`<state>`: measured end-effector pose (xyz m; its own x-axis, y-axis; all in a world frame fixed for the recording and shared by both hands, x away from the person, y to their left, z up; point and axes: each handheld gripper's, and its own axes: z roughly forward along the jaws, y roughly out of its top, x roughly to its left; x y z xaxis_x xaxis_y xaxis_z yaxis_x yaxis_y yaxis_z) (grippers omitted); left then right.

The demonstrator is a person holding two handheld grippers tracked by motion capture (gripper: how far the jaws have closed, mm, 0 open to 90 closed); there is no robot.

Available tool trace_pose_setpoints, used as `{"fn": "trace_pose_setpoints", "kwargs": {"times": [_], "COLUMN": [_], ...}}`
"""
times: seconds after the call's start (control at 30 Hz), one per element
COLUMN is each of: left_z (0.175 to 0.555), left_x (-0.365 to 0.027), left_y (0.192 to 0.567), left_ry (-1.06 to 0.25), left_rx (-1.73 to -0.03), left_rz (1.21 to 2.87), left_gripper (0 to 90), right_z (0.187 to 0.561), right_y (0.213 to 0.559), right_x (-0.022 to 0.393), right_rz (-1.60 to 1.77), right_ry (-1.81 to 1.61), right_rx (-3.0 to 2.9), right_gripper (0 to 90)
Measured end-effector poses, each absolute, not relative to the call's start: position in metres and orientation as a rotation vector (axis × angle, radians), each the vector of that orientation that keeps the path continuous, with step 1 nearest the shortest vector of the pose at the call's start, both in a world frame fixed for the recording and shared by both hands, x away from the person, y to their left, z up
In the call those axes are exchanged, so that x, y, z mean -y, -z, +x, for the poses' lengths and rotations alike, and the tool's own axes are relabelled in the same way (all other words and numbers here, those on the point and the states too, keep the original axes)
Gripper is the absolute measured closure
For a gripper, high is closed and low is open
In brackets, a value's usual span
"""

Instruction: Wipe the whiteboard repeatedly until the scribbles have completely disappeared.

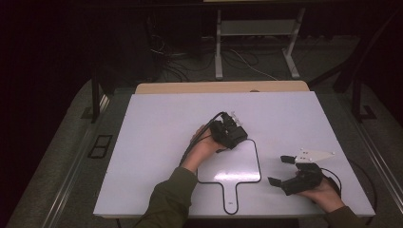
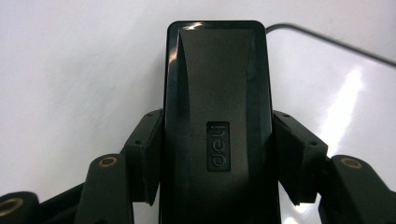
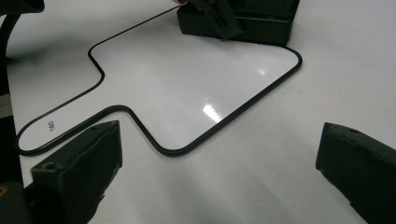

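You have the black eraser (image 2: 217, 121) clamped between the fingers of your left gripper (image 1: 231, 131), and it sits at the far corner of the paddle-shaped whiteboard (image 1: 237, 164) on the counter (image 1: 157, 123). Any wiping seems yet to come, though the whiteboard looks clean. Your right gripper (image 1: 280, 170) waits beside the whiteboard, fingers wide apart and empty; the eraser reads "deli".

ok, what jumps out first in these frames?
The black deli-branded eraser clamped between the left gripper fingers, at the top edge of the paddle-shaped whiteboard lying mid-table. Next, that board's black rim and handle, glossy against the matte white table. The right gripper sits at the near right, fingers spread wide with nothing between them.
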<state>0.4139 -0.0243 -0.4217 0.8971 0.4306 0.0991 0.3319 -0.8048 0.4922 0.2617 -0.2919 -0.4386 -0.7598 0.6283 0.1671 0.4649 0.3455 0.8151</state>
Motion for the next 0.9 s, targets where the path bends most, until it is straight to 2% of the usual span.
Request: {"fn": "trace_pose_setpoints", "kwargs": {"times": [0.37,0.53,0.73,0.9], "left_z": [0.416,0.409,0.399,0.406], "left_x": [-0.005,0.001,0.015,0.007], "left_y": [0.422,0.422,0.422,0.422], "left_ry": [-0.320,-0.313,-0.278,-0.307], "left_rx": [-0.620,-0.606,-0.504,-0.560], "left_rz": [2.561,2.568,2.584,2.573], "left_gripper": [39.2,39.2,39.2,39.2], "right_z": [0.262,0.262,0.262,0.261], "right_y": [0.439,0.439,0.439,0.439], "right_x": [0.291,0.291,0.291,0.291], "right_rz": [1.001,0.997,0.998,1.003], "right_ry": [-1.376,-1.371,-1.372,-1.376], "right_rx": [-2.428,-2.431,-2.429,-2.425], "right_gripper": [0.0,0.0,0.0,0.0]}}
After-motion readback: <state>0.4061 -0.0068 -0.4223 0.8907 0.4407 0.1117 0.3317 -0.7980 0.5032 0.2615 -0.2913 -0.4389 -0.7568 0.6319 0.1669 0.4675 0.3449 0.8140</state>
